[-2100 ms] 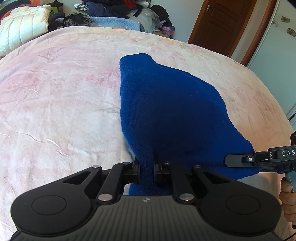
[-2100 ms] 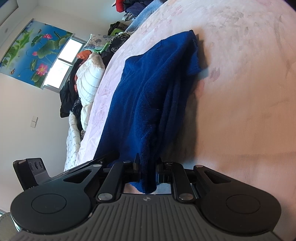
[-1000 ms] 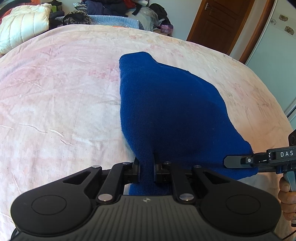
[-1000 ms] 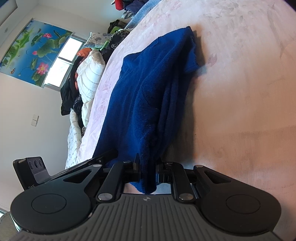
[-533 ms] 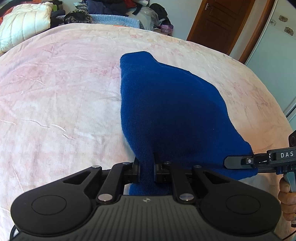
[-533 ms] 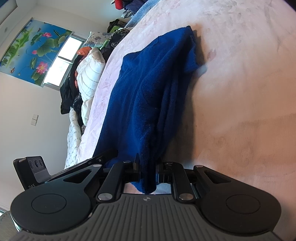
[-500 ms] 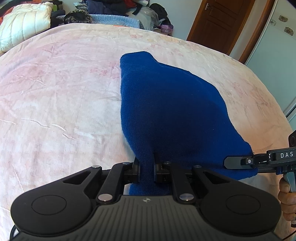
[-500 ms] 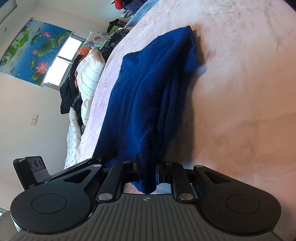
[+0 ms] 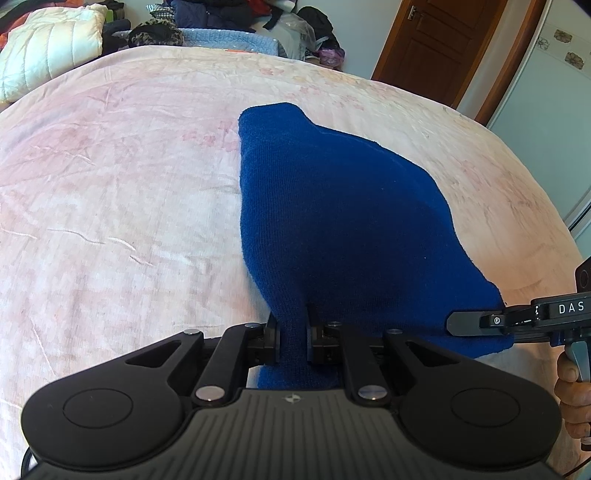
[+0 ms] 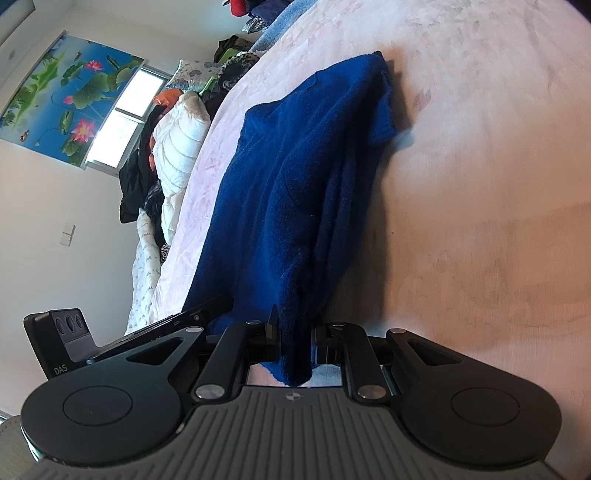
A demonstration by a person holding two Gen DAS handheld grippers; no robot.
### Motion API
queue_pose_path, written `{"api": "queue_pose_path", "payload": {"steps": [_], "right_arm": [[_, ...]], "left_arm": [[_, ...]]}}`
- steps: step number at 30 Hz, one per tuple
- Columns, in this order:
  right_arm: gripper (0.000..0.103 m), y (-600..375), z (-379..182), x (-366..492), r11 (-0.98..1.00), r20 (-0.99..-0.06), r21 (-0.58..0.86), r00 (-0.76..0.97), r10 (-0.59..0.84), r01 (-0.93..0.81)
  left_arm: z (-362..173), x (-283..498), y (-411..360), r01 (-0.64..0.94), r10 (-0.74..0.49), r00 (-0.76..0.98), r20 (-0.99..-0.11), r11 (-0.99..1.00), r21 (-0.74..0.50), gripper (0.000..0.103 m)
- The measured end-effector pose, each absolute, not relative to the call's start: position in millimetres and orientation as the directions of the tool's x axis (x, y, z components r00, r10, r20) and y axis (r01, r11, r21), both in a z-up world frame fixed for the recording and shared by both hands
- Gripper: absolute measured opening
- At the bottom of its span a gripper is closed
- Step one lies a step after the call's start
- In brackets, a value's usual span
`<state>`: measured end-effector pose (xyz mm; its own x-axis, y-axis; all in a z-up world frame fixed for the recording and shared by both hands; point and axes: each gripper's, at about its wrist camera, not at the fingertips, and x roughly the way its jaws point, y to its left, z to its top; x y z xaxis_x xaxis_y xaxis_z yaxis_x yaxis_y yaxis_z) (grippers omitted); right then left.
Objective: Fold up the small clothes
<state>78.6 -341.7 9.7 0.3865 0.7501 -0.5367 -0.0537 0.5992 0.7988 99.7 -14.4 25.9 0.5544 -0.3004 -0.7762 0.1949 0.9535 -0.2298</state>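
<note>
A dark blue knitted garment (image 9: 332, 221) lies stretched over the pink bedspread (image 9: 110, 206), its narrow far end toward the middle of the bed. My left gripper (image 9: 291, 332) is shut on the near edge of the cloth, which bunches between its jaws. The right gripper (image 9: 476, 322) enters that view from the right edge and pinches the garment's near right corner. In the right wrist view the blue garment (image 10: 295, 192) rises in folds away from my right gripper (image 10: 293, 343), shut on its hem. The left gripper's body (image 10: 66, 339) shows at the lower left there.
A white quilted duvet (image 9: 48, 48) and a heap of dark clothes (image 9: 221, 14) lie past the bed's far edge. A brown wooden door (image 9: 443, 48) stands at the back right. A person's hand (image 9: 570, 391) holds the right gripper's handle. A window and a flower blind (image 10: 74, 99) fill the wall.
</note>
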Motion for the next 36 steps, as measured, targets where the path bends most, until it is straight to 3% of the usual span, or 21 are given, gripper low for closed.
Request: {"api": "queue_pose_path", "payload": {"steps": [19,24,25,27,31,34,36], "right_arm": [[0.019,-338,6,70,0.606,-0.544,0.794,0.392,0.742,-0.046],[0.033,-338,2,63,0.622,-0.559,0.783,0.421,0.714,-0.016],[0.034,-339,3,60,0.625,-0.559,0.781,0.432,0.708,-0.014],[0.039,-346,8,50,0.643,-0.570,0.766,0.460,0.681,-0.001],[0.039,-356,37,23,0.760,-0.606,0.648,0.566,0.558,-0.056],[0.046,-352,63,26,0.834,-0.601,0.540,0.640,0.478,-0.116],[0.057,-349,76,52,0.834,-0.579,0.532,0.657,0.483,-0.144]], "left_arm": [[12,104,-20,0.195,-0.283,0.550,-0.786,0.958,-0.208,0.014],[8,101,-16,0.172,-0.281,0.564,-0.776,0.960,-0.222,0.019],[10,99,-14,0.161,-0.272,0.567,-0.778,0.962,-0.220,0.022],[15,92,-7,0.131,-0.231,0.585,-0.778,0.973,-0.191,0.039],[39,64,-1,0.121,-0.157,0.686,-0.710,0.987,-0.101,0.039],[53,50,-18,0.215,-0.232,0.735,-0.637,0.971,-0.105,0.039],[52,49,-41,0.288,-0.261,0.741,-0.618,0.956,-0.058,0.039]]}}
